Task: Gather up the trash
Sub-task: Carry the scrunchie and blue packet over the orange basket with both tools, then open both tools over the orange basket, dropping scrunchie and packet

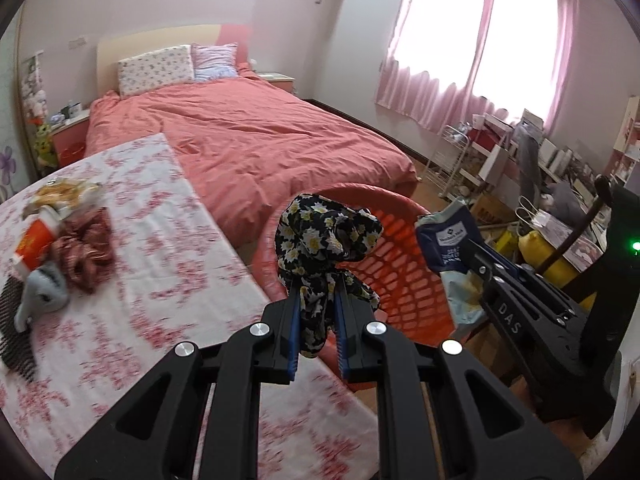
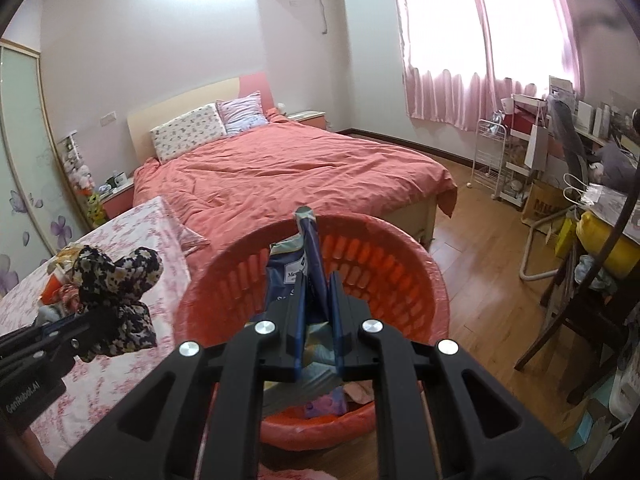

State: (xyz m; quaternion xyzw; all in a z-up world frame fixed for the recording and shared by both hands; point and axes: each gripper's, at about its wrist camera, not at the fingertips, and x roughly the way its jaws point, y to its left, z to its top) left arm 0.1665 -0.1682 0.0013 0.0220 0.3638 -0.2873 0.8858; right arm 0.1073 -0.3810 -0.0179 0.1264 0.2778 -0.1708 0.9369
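Note:
My left gripper point(image 1: 318, 300) is shut on a crumpled black cloth with yellow-white flowers point(image 1: 324, 236), held at the table's edge beside the red mesh basket point(image 1: 404, 276). The cloth also shows in the right wrist view point(image 2: 116, 280). My right gripper point(image 2: 318, 304) is shut on a dark blue and pale snack bag point(image 2: 296, 268), held over the open red basket point(image 2: 424, 280). The bag also shows in the left wrist view point(image 1: 448, 244). Some pink and purple items lie in the basket's bottom.
A table with a pink-flowered cloth point(image 1: 160, 248) holds a red-striped scrunchie point(image 1: 88, 252), a red carton point(image 1: 34, 244), a snack packet point(image 1: 64, 192), a grey plush shark point(image 1: 44, 296) and a dark comb. A red bed point(image 2: 292, 168) stands behind. Cluttered shelves and a chair point(image 2: 580, 308) stand right.

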